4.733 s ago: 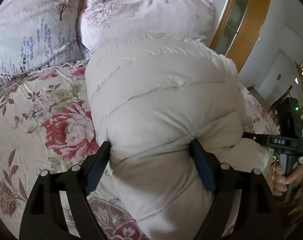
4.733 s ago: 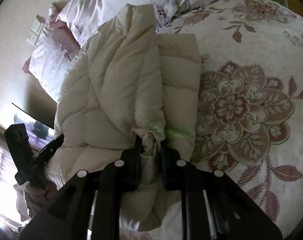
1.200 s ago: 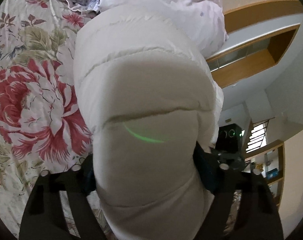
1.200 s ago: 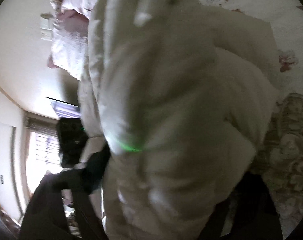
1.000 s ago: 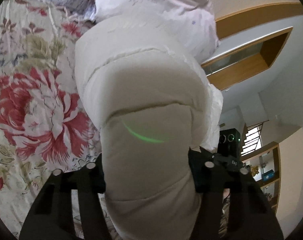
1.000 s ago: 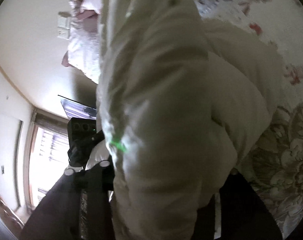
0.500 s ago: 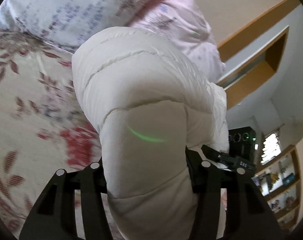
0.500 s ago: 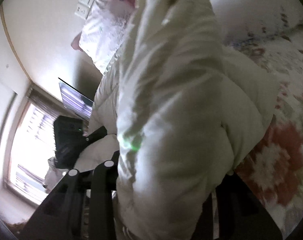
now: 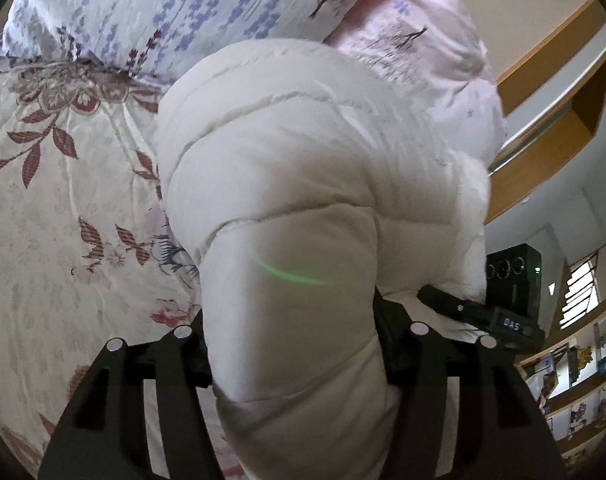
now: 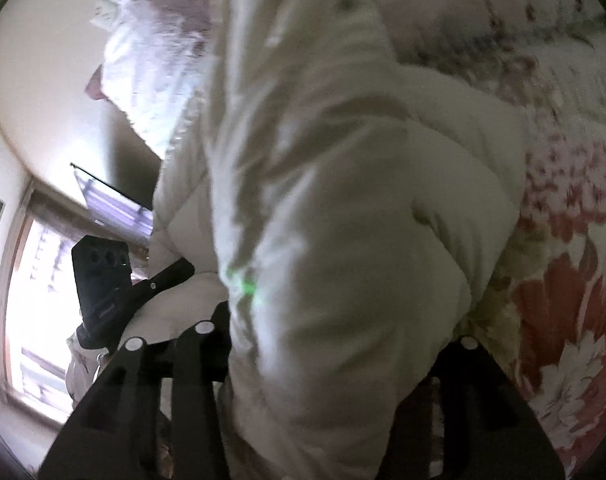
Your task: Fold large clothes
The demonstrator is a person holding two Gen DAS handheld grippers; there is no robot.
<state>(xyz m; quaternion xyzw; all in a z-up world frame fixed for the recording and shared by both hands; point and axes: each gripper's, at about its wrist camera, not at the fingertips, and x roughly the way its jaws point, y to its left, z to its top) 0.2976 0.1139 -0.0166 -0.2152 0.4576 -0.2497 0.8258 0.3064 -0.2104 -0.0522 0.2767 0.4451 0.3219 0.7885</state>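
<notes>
Jacket point(image 9: 303, 184) nearer pillows point(image 9: 183, 20), bunched, puffy

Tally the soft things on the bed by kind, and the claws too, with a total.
Puffy jacket: 1
Pillows: 2, one white with blue flowers, one pink
Floral bedspread: 1
Claws: 2, left claw and right claw, both opening with the jacket between the jaws
Total: 6

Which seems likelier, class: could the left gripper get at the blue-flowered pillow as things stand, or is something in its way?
Probably not directly. The left gripper has the folded puffer jacket bulging between its opening jaws, and that bulk lies between it and the blue-flowered pillow beyond.
</notes>
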